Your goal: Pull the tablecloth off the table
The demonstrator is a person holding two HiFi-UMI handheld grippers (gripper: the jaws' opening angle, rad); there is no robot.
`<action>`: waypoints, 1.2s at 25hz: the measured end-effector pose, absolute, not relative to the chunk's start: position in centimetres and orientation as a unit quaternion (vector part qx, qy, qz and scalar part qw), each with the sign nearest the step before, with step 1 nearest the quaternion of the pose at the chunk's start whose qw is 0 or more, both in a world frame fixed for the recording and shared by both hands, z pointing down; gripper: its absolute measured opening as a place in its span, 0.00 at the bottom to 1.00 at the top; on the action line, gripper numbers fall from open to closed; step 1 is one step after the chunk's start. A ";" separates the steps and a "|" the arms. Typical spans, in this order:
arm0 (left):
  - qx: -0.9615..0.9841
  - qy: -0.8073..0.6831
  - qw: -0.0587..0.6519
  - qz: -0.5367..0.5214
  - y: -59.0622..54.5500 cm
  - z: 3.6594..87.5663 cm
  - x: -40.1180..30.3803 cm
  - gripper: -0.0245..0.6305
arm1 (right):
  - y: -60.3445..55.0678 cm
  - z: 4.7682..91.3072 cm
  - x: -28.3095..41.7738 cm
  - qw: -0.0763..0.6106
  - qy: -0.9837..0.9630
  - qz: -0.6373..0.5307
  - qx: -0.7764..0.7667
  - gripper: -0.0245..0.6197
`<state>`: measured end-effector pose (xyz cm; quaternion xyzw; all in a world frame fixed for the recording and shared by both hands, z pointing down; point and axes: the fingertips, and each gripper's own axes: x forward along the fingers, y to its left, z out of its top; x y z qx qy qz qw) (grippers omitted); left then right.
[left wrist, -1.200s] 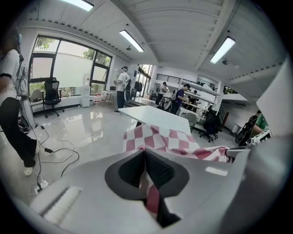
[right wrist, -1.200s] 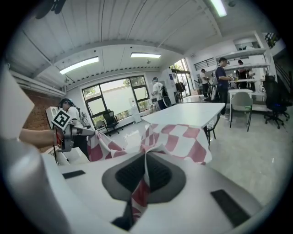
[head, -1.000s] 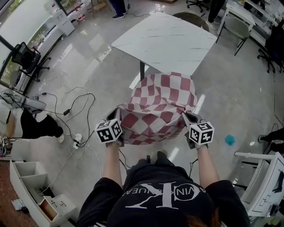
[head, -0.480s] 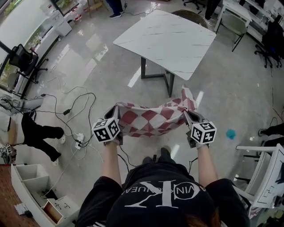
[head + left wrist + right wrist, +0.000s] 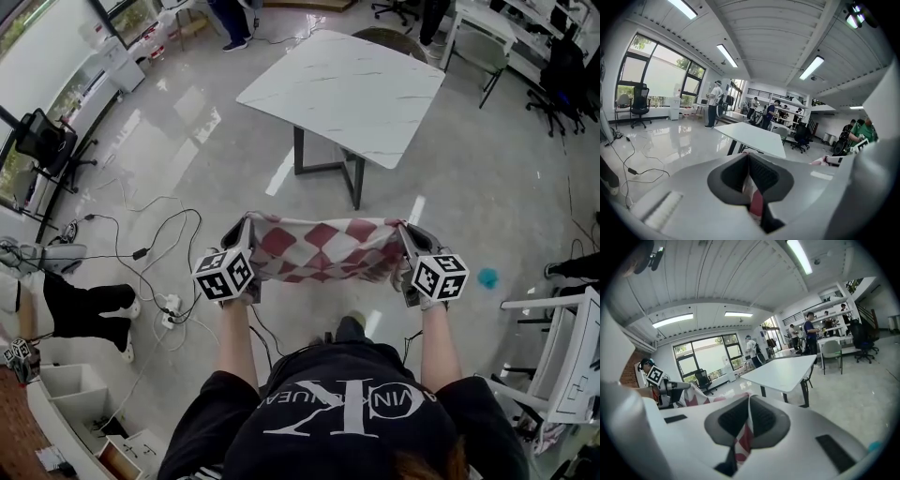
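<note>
A red-and-white checked tablecloth (image 5: 323, 246) hangs stretched between my two grippers, fully clear of the white marble-top table (image 5: 347, 89) farther ahead. My left gripper (image 5: 246, 225) is shut on the cloth's left corner, and a strip of cloth (image 5: 752, 194) shows pinched between its dark jaws. My right gripper (image 5: 405, 234) is shut on the right corner, with checked cloth (image 5: 744, 439) squeezed between its jaws. In the right gripper view the table (image 5: 785, 372) stands bare, and the left gripper with the cloth shows at the left (image 5: 670, 390).
Cables and a power strip (image 5: 164, 305) lie on the glossy floor to my left. A person (image 5: 80, 305) crouches at the far left. Shelving (image 5: 84, 427) stands at the lower left, a white frame (image 5: 567, 361) at the right, a teal object (image 5: 487, 277) on the floor.
The cloth has come fully off the table and gone from a draped heap to a taut band between the grippers. The table now lies farther away and bare.
</note>
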<state>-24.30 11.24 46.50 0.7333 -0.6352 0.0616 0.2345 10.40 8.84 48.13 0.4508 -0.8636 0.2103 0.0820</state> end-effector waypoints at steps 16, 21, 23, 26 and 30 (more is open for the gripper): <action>0.768 -0.620 0.159 0.013 11.0 40.1 -23.5 0.06 | 9.9 40.1 11.4 0.018 -0.864 0.140 0.484 0.06; 0.776 -0.619 0.122 0.001 11.1 37.3 -23.4 0.06 | 9.5 37.5 11.6 0.004 -0.866 0.115 0.486 0.06; 0.777 -0.621 0.109 -0.005 10.9 36.4 -23.5 0.06 | 9.3 36.6 11.4 0.000 -0.867 0.103 0.488 0.06; 0.775 -0.624 0.096 -0.013 10.8 35.5 -23.9 0.06 | 8.9 35.6 11.0 -0.004 -0.868 0.091 0.489 0.06; 0.772 -0.629 0.086 -0.019 10.8 34.8 -24.4 0.06 | 8.5 34.5 10.4 -0.011 -0.868 0.082 0.489 0.06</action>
